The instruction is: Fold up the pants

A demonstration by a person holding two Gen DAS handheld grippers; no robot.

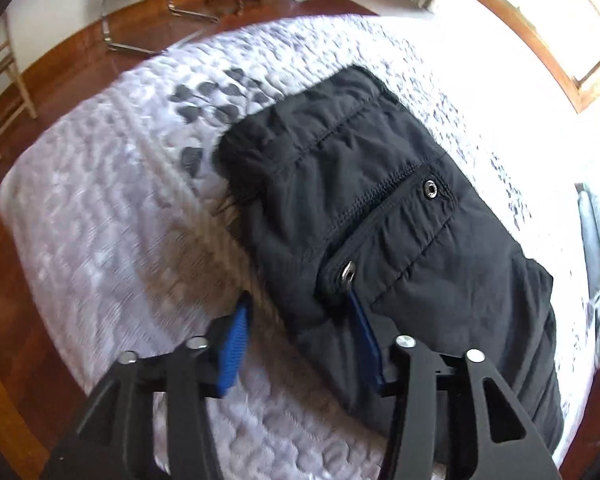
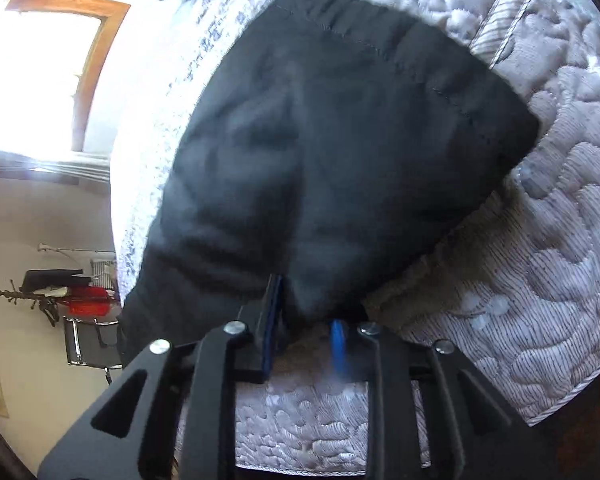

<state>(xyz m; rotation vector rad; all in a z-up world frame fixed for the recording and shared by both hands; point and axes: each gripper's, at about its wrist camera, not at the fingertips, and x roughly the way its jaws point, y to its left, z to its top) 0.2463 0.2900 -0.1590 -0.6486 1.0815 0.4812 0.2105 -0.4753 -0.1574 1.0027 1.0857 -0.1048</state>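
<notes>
While our right gripper [image 2: 306, 320] and left gripper [image 1: 300, 340], both parted, straddle the black pants [image 1: 380, 208], we press the fold edge flat.

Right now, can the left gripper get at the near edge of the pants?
Probably yes. The left gripper already straddles the near corner of the black pants, jaws apart, fabric between them. Nothing else lies on the quilt in its way.
</notes>
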